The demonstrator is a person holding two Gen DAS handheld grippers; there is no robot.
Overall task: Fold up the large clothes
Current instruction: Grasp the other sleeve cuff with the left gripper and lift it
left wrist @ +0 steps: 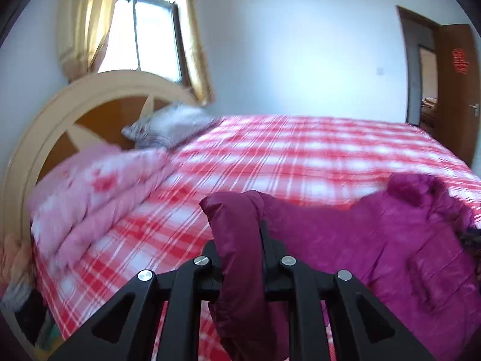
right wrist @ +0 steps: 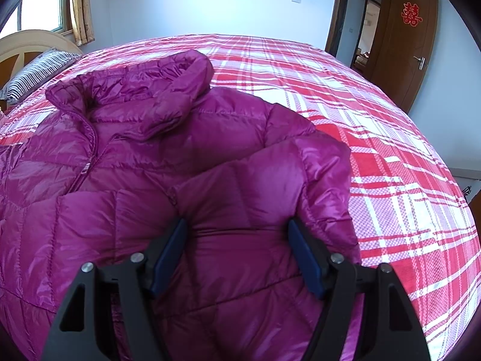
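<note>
A magenta puffer jacket point(right wrist: 156, 156) lies on the bed with its collar toward the headboard and its zipper closed. My left gripper point(left wrist: 239, 234) is shut on a fold of the jacket point(left wrist: 237, 240), lifted above the bed; the fabric hangs between the fingers toward the camera. The rest of the jacket point(left wrist: 390, 240) spreads to the right. My right gripper point(right wrist: 237, 225) is open, its blue-padded fingers point(right wrist: 171, 249) straddling the jacket's folded-over right sleeve point(right wrist: 264, 186) and touching the fabric.
The bed has a red and white plaid sheet point(right wrist: 375, 150). A pink folded quilt point(left wrist: 90, 192) and a striped pillow point(left wrist: 168, 126) lie by the cream headboard point(left wrist: 60, 114). A window with curtains is behind; an open wooden door point(right wrist: 402, 36) is at far right.
</note>
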